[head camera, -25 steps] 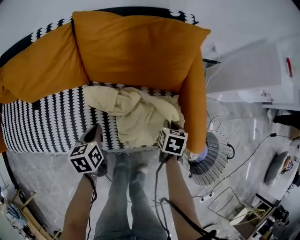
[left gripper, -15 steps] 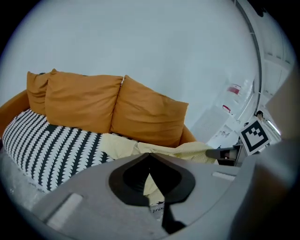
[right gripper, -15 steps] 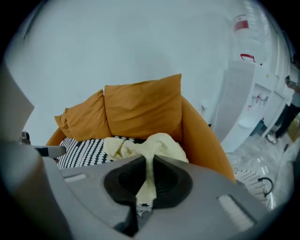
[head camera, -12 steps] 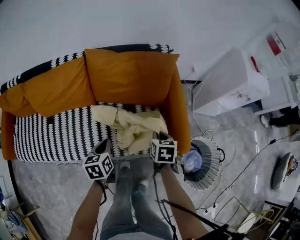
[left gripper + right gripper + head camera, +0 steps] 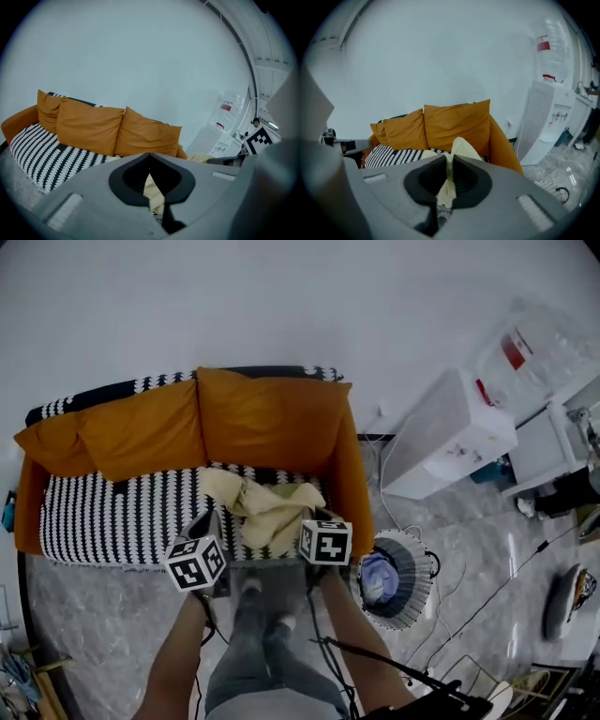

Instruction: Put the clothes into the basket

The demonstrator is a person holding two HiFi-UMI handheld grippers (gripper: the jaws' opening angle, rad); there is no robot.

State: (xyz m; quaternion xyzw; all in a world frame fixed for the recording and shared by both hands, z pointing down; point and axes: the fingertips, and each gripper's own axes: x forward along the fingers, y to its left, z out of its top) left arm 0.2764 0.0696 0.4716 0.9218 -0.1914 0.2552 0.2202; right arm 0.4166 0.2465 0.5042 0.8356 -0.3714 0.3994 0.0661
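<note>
A pale yellow garment [image 5: 269,509] hangs bunched over the front of the black-and-white sofa seat [image 5: 112,517], stretched between my two grippers. My left gripper [image 5: 212,519] is shut on its left edge; yellow cloth [image 5: 153,193] shows in the hollow behind the closed jaws [image 5: 149,156]. My right gripper [image 5: 317,516] is shut on the right edge, and a fold of the garment [image 5: 462,148] sticks up from between its jaws [image 5: 449,157]. The round wire basket [image 5: 418,570] stands on the floor right of the sofa, with a bluish piece of clothing [image 5: 378,570] inside.
Orange cushions [image 5: 262,418] line the sofa's back and its right arm [image 5: 353,486]. A white appliance [image 5: 450,432] stands against the wall at the right. Cables [image 5: 487,587] trail over the marbled floor. The person's legs [image 5: 255,652] are just in front of the sofa.
Both grippers have risen with the garment, pulling it up off the seat and into a tighter bunch. The head view has drawn back, so the sofa looks smaller and the basket shows fully.
</note>
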